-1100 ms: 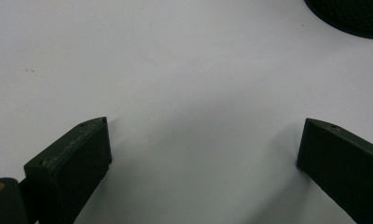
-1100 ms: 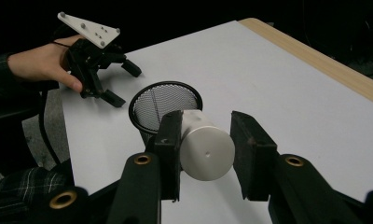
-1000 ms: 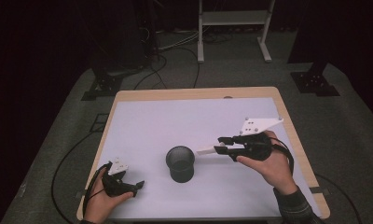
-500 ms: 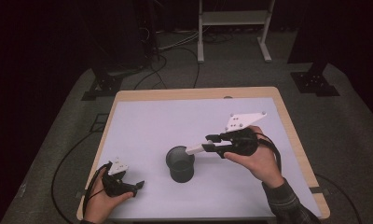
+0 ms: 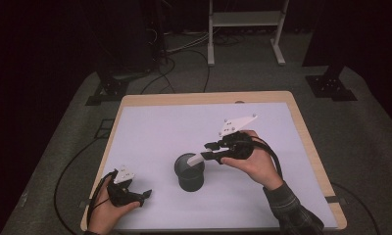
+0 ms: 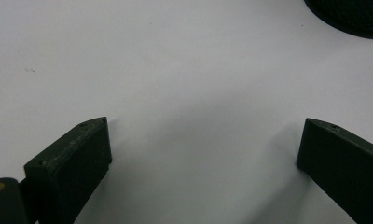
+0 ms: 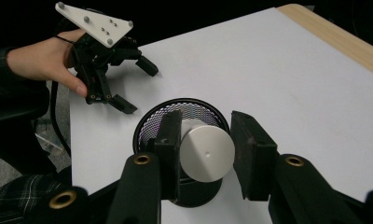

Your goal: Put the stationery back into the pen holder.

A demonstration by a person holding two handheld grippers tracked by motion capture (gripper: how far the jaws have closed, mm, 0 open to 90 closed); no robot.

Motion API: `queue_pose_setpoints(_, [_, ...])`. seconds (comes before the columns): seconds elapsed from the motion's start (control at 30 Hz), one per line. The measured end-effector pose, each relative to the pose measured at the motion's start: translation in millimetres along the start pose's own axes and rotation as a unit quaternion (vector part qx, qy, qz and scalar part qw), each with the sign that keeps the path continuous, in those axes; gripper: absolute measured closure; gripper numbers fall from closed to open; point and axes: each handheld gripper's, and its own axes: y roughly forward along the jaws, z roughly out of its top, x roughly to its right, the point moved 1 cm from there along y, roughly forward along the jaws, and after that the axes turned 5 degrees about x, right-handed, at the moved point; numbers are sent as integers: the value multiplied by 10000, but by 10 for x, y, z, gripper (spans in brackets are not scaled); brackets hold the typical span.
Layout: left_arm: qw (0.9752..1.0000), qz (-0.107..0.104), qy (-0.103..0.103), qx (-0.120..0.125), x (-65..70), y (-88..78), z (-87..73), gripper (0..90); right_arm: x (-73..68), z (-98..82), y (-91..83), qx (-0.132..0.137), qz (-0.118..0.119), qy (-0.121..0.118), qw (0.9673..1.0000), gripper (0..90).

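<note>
- While the right gripper (image 7: 205,154) pinches the white cylinder (image 7: 207,153) between its pads, that cylinder hangs over the rim of the black mesh cup (image 5: 189,172).
- Judging by this, centre the cylinder above the cup's mouth, tip it toward upright, and lower before releasing.
- Keep the left gripper (image 5: 135,195), jaws spread and empty, resting on the table (image 5: 155,132) left of the cup.

lab or recording studio, dark walls, grey carpeted floor (image 5: 61,147), loose black cables (image 5: 184,54), black stand bases (image 5: 329,85), white-topped wooden table (image 5: 150,127)
</note>
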Motion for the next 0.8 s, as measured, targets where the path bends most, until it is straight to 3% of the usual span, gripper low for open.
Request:
queue_pose_setpoints(0.53, [10000, 3, 3, 0, 0, 0, 0, 21, -35, -54, 445, -509, 173, -72, 9985, 642])
queue_pose_setpoints(0.8, [10000, 3, 3, 0, 1, 0, 0, 21, -31, -93, 579, -676, 183, -83, 9975, 642])
